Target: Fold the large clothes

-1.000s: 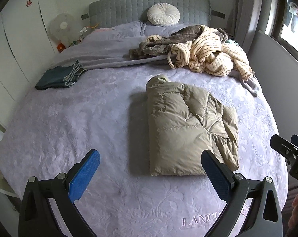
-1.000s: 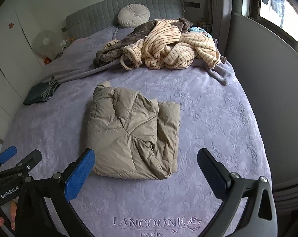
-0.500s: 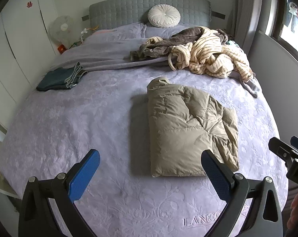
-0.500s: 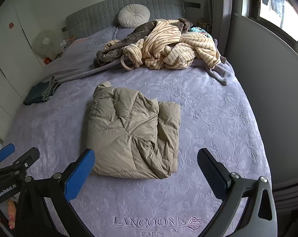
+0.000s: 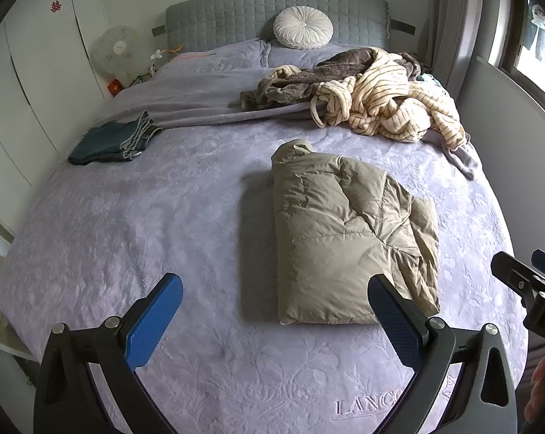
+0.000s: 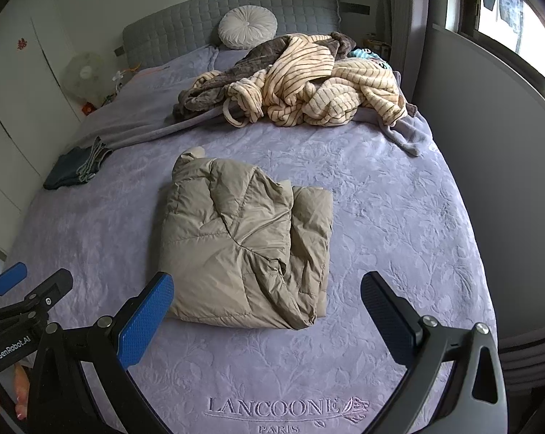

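I am holding my left gripper (image 5: 274,320) with its blue fingers spread wide and gripping nothing, hanging over the near end of the bed (image 5: 128,217), short of the jacket (image 5: 348,246). I am holding my right gripper (image 6: 267,313) the same way, fingers wide apart and bare, also on the near side of the jacket. The jacket, a tan puffer, is lying folded into a thick rectangle in the middle of the bed, its hood end pointing toward the headboard (image 5: 236,18) and its looser layered edge facing the window side. From the left camera my right gripper is showing at the frame's right edge, beside the jacket's near corner; from the right camera my left gripper is peeking in at the left edge, well apart from the jacket. Beyond the jacket, toward the headboard, a striped robe (image 5: 388,105) is sprawling in a heap over a brown garment (image 5: 294,83); something teal is poking out behind that heap, though I cannot tell what it is. Jeans (image 5: 113,141) are sitting folded far to the left of the jacket. A round cushion (image 5: 303,32) is leaning against the headboard, and a fan (image 5: 117,49) is standing off the bed's far left corner. Embroidered lettering (image 6: 272,407) is running along the cover nearer me than the jacket.
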A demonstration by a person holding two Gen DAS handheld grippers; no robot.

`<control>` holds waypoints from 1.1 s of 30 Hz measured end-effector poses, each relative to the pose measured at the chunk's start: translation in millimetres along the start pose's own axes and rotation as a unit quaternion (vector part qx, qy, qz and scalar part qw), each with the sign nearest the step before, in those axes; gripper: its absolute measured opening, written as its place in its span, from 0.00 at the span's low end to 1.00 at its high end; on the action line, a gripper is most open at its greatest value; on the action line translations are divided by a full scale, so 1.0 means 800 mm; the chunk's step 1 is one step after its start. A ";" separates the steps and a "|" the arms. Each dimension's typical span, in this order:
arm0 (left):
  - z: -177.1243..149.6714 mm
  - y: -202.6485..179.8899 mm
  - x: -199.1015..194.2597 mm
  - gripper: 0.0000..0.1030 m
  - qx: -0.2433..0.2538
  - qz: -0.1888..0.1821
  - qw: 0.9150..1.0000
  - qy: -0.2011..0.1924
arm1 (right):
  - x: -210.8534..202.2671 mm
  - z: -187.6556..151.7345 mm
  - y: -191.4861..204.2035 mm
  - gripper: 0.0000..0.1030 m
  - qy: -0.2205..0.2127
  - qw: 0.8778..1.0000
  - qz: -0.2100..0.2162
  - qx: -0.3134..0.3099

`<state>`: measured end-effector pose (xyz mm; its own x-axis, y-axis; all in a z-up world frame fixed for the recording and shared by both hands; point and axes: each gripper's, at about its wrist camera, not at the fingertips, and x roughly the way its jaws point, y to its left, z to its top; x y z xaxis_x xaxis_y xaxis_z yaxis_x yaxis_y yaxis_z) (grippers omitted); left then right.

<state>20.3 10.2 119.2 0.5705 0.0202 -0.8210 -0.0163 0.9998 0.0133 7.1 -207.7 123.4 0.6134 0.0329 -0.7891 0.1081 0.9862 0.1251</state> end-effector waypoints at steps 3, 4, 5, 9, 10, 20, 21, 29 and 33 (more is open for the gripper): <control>0.000 0.000 0.000 0.99 0.000 0.000 1.000 0.000 | 0.000 -0.001 0.001 1.00 0.001 1.000 0.000 0.000; 0.001 0.000 0.000 0.99 0.000 0.000 1.000 0.001 | 0.001 0.000 0.001 1.00 0.001 1.000 0.001 -0.002; 0.001 0.001 -0.001 0.99 -0.001 0.001 1.000 0.000 | 0.001 0.000 0.001 1.00 0.001 1.000 0.001 -0.002; 0.001 0.001 0.000 0.99 0.000 0.001 1.000 0.001 | 0.002 0.000 0.002 1.00 0.001 1.000 0.000 -0.001; 0.001 0.001 0.000 0.99 0.000 0.001 1.000 0.001 | 0.002 0.000 0.002 1.00 0.001 1.000 0.000 -0.001; 0.002 -0.001 0.002 0.99 0.001 0.001 1.000 0.001 | 0.003 0.002 0.002 1.00 0.002 1.000 0.000 -0.001; 0.001 -0.001 0.002 0.99 0.000 0.001 1.000 0.001 | 0.003 0.002 0.002 1.00 0.002 1.000 0.001 -0.001; 0.003 -0.001 0.004 0.99 -0.001 0.002 1.000 0.003 | 0.002 0.001 0.003 1.00 0.002 1.000 0.002 -0.002; 0.003 0.002 0.005 0.99 -0.002 0.002 1.000 0.003 | 0.003 0.003 0.002 1.00 0.002 1.000 0.002 -0.002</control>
<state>24.5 12.1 117.4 0.5647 0.0242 -0.8249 -0.0220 0.9997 0.0143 11.0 -206.4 122.9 0.6099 0.0370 -0.7916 0.1035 0.9866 0.1259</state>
